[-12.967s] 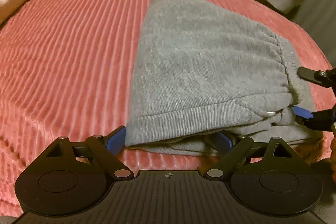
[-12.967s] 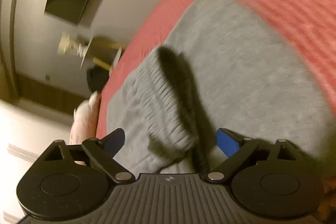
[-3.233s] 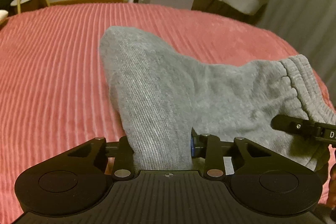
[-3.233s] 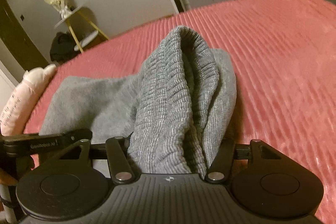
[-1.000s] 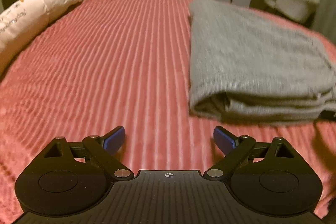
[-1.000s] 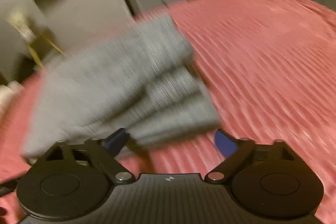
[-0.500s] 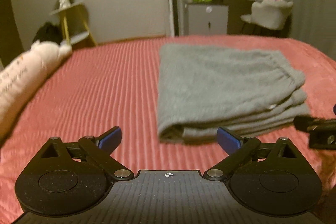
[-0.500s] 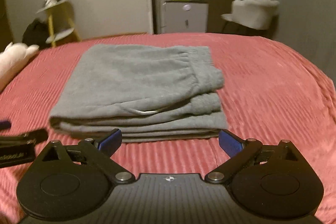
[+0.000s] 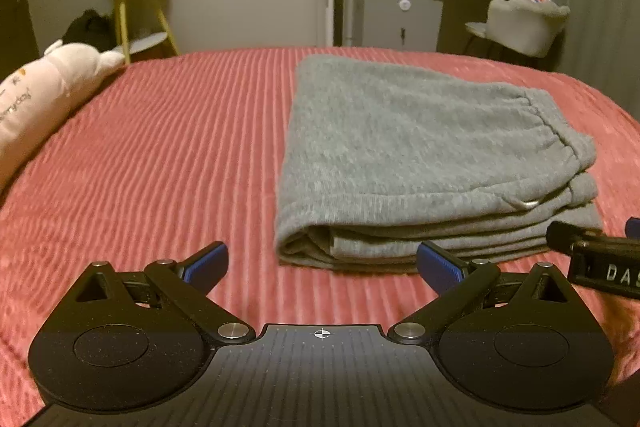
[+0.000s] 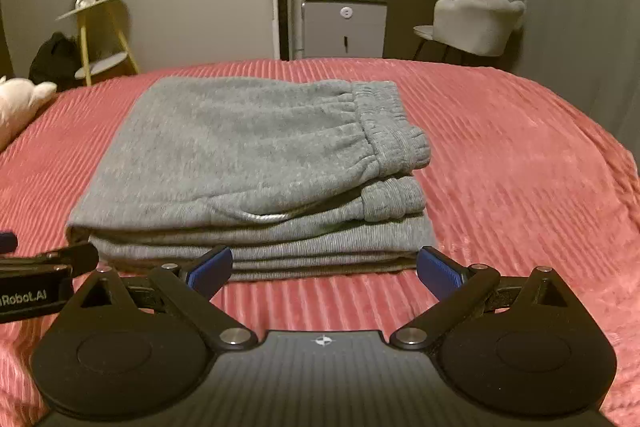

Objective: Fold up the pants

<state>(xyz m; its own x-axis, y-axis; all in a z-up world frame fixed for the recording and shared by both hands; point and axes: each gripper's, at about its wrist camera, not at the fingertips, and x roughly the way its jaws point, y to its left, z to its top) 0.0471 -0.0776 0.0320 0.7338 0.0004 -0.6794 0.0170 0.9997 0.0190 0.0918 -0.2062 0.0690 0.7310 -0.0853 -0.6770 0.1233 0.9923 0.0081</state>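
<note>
Grey pants (image 10: 256, 163) folded into a flat stack on pink bedspread (image 10: 520, 187). Waistband seen at right, layered edges near.

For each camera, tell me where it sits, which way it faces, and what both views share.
Left wrist: on the left hand-held gripper, open, looking across the red bedspread at the folded grey pants; the right hand-held gripper's tip shows at the right edge.
Right wrist: on the right hand-held gripper, open, facing the pants head-on.
Shared: pants, bedspread, grey cabinet, yellow stand.

Bare red bedspread (image 9: 168, 155) lies open left of the folded pants (image 10: 256, 163); plush toy (image 9: 36, 95) blocks the far-left edge.
</note>
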